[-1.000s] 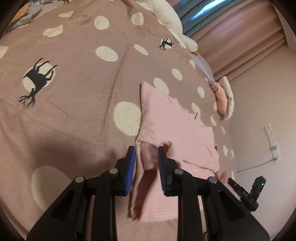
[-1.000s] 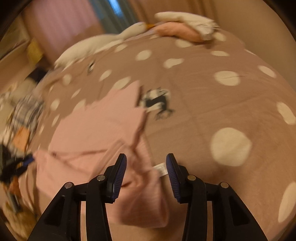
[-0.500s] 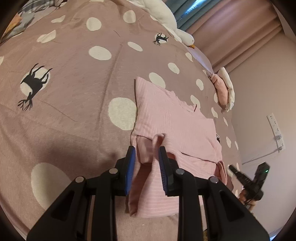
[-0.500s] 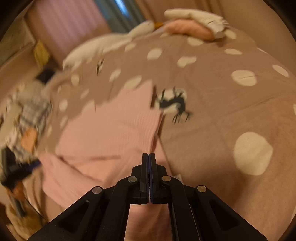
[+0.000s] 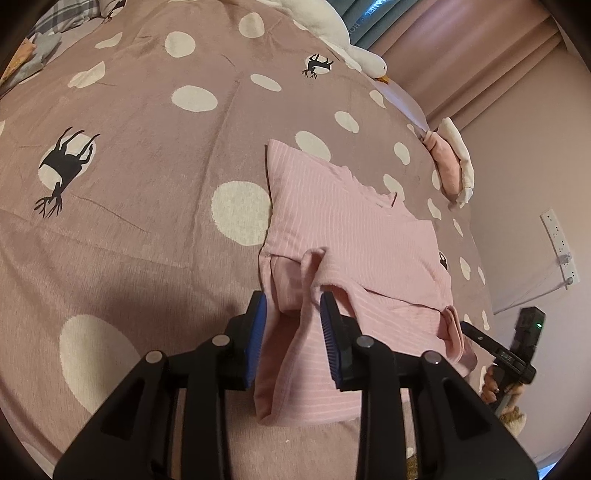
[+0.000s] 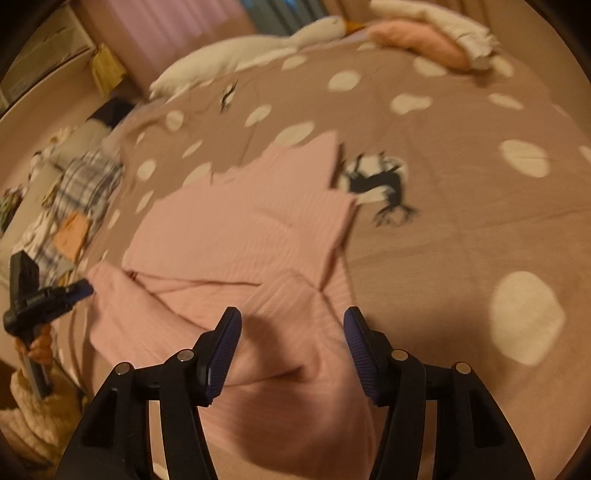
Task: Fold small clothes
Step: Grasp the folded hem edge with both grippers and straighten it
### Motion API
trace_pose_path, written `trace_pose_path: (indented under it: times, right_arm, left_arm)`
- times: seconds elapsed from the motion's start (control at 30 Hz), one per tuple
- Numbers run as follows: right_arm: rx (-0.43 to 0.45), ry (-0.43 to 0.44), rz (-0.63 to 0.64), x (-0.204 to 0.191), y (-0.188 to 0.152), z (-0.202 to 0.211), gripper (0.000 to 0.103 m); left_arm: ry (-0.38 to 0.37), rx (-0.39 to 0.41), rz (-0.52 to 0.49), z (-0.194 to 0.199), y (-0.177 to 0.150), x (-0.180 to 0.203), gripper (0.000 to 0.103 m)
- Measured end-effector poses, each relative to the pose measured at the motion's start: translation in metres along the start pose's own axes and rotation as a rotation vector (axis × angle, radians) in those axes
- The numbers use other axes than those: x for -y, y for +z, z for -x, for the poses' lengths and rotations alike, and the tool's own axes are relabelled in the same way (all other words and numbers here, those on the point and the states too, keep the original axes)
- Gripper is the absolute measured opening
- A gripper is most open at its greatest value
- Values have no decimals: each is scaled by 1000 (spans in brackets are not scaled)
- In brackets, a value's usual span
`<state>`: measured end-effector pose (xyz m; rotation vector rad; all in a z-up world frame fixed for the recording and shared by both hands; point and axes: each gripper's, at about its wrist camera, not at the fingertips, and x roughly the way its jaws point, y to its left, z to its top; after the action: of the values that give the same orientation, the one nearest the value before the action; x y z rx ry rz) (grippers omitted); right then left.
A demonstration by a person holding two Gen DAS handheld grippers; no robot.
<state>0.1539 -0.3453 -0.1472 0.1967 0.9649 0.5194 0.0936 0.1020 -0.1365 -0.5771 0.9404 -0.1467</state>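
- Your left gripper [image 5: 293, 334] is keeping its blue fingers [image 5: 256, 332] a little apart, and they have just been easing wider; a bunched fold of the pink garment [image 5: 354, 229] is standing up between them, though whether the pads are pressing on it you cannot tell from here.
- Your right gripper [image 6: 291, 354] is holding its fingers [image 6: 225, 350] well apart, having just been opening, and it is hovering over the near flap of the pink garment [image 6: 258, 240] without pinching any of it.
- That garment is lying on the bed [image 5: 140, 177], partly folded, its ribbed panels overlapping and its near edge reaching under both sets of fingers.
- The bed's brown cover with pale dots and a black deer print [image 6: 380, 184] is spreading all around the garment; the deer is sitting just beside the garment's far corner in the right wrist view.
- A white goose toy [image 5: 332, 29] is lying along the far edge of the bed, and a plaid cloth [image 6: 85, 181] is sitting well apart at the side.
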Motion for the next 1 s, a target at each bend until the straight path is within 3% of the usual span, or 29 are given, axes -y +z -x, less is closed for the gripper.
trace_pose_path:
  times: [0.03, 0.1, 0.13, 0.2, 0.33, 0.5, 0.73, 1.0]
  right_arm:
    - [-19, -3, 6, 0, 0, -6, 57]
    - [-52, -71, 30, -2, -1, -17, 33]
    - [-52, -117, 51, -5, -3, -19, 16]
    - [-16, -121, 47, -5, -7, -13, 12]
    - [103, -118, -36, 2, -8, 16, 9]
    - [232, -115, -252, 38, -10, 44, 5]
    - [185, -105, -345, 53, -18, 26, 5]
    - [151, -131, -313, 50, -20, 19, 5]
  left_arm:
    - [2, 0, 0, 1, -1, 0, 29]
    - [11, 3, 3, 3, -2, -1, 29]
    - [12, 4, 5, 4, -2, -2, 29]
    - [12, 5, 11, 5, -3, -3, 29]
    - [6, 9, 7, 7, -1, -2, 29]
    - [0, 11, -13, 4, 3, 5, 30]
    - [18, 9, -57, -6, 10, 15, 38]
    - [67, 31, -205, -33, 27, 48, 51]
